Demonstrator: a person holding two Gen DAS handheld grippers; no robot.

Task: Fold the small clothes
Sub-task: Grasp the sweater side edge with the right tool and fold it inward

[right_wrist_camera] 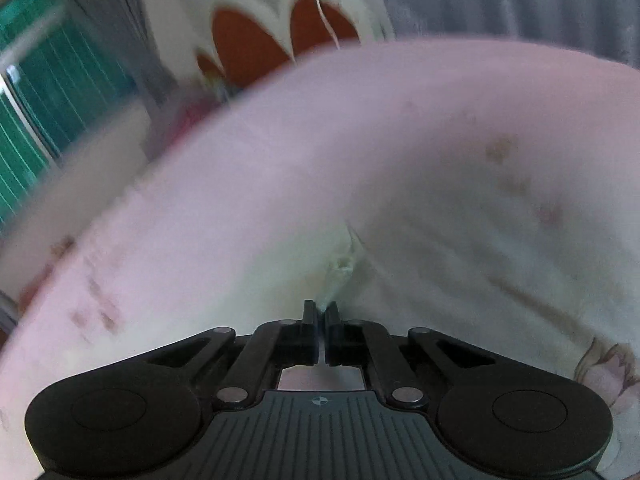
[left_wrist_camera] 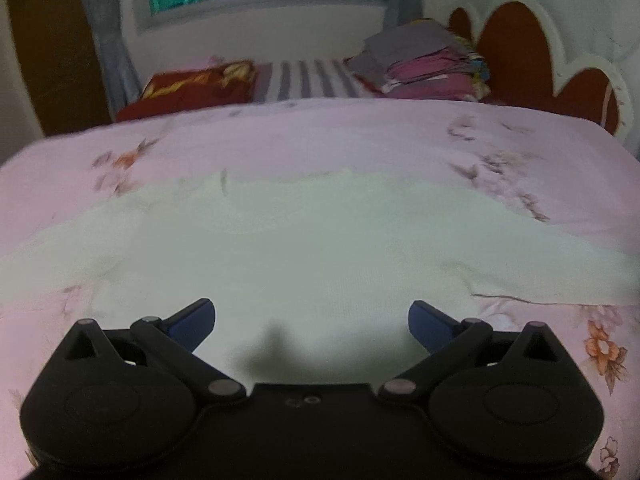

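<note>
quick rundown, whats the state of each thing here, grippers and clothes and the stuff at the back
left gripper: open, blue-tipped fingers wide apart over the cloth, nothing between them
right gripper: shut on a pinched bit of the cloth
pale cream-white cloth garment: spread flat on the bed, not yet folded
pink floral bedsheet: laid out under the garment
pile of pink and grey clothes: stacked at the far end

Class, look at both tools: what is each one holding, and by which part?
The right tool pinches the pale garment by a bunched edge. The left tool is open, holding nothing.
</note>
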